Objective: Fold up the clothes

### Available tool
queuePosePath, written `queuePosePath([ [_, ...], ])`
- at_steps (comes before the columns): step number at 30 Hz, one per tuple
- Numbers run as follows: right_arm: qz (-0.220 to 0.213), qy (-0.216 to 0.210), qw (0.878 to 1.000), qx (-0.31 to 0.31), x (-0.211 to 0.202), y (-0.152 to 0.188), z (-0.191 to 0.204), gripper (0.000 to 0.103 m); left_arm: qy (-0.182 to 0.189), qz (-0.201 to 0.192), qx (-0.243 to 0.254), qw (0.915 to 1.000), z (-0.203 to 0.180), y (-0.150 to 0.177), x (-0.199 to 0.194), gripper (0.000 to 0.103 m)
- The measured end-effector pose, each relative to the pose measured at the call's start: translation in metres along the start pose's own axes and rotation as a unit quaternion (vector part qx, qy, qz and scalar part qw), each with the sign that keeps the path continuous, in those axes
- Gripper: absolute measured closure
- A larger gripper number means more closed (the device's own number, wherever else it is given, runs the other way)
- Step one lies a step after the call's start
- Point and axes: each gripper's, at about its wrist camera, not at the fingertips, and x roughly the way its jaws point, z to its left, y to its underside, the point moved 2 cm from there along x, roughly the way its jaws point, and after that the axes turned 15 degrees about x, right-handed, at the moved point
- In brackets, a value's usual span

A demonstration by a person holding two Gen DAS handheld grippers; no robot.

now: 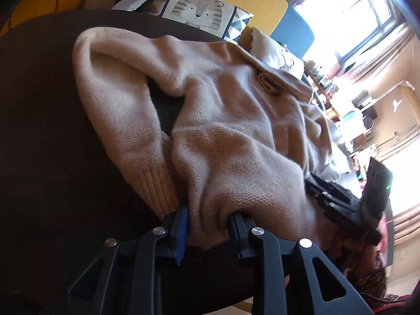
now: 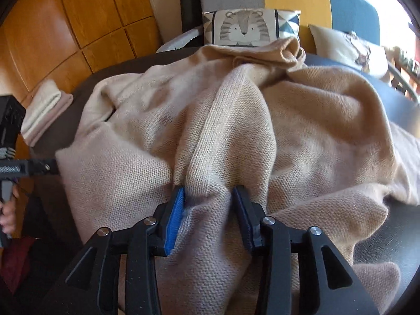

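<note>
- Two grippers carry one beige sweater [image 2: 236, 120], draped over the dark table [image 1: 39, 131] ahead of them.
- Left gripper [image 1: 208, 225]: I clamp a hem bunch.
- Right gripper [image 2: 208, 204]: I pinch the ribbed edge.
- Advice: keep tension even and lay the fold flat.

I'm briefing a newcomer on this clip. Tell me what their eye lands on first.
A beige knitted sweater lies rumpled across the dark round table, filling both views. Each gripper has a bunch of its knit between its fingers: the left gripper near a ribbed cuff, the right gripper on a ribbed band. Behind stands a tiger-face cushion.
</note>
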Motion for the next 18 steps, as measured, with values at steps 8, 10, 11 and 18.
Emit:
queuePosePath([
  [8,-0.020,-0.028,0.999,0.020,-0.006,0.013,-0.011,0.061,0.001,-0.090,-0.053,0.9946,0.030,0.006,-0.040,0.075],
  [10,-0.026,-0.032,0.999,0.019,-0.006,0.014,-0.011,0.061,-0.014,-0.093,-0.103,0.9902,0.047,0.009,-0.040,0.075],
  [11,-0.030,-0.034,0.999,0.020,-0.006,0.015,-0.011,0.061,-0.006,-0.087,-0.129,0.9878,0.056,0.010,-0.036,0.075],
  [18,-0.041,-0.047,0.998,0.027,-0.006,0.012,-0.012,0.061,0.030,-0.053,-0.164,0.9846,0.057,0.004,0.011,0.069],
])
